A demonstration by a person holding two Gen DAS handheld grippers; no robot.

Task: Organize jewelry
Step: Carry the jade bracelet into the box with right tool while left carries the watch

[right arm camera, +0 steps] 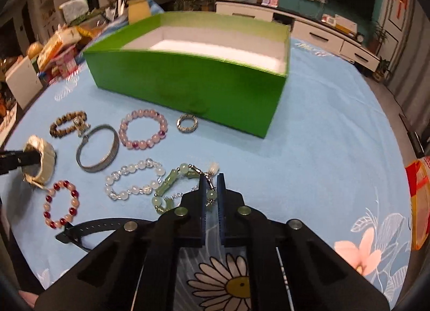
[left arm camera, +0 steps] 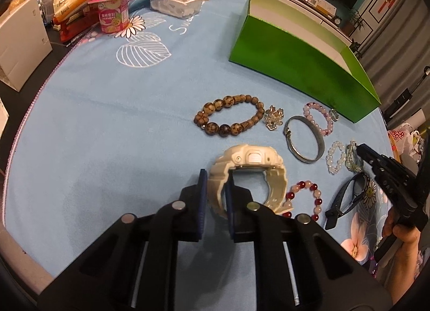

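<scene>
Straps are clamped so both pieces can be lifted at once: the white watch [left arm camera: 248, 174] by the left tool [left arm camera: 216, 190], the jade bracelet [right arm camera: 182, 187] by the right tool [right arm camera: 211, 190], the green box [right arm camera: 193, 80] waiting beyond on the tabletop [right arm camera: 336, 149].

The counter [right arm camera: 336, 149] wears soft matt cloth [left arm camera: 107, 136] — printed flowers. Bangle [right arm camera: 98, 149]: brushed metal; green box [right arm camera: 188, 88] — smooth, glossy card.

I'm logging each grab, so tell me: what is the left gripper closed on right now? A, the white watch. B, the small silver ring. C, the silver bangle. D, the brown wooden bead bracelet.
A: the left gripper clamps the strap of the white watch; the other three lie untouched.
</scene>
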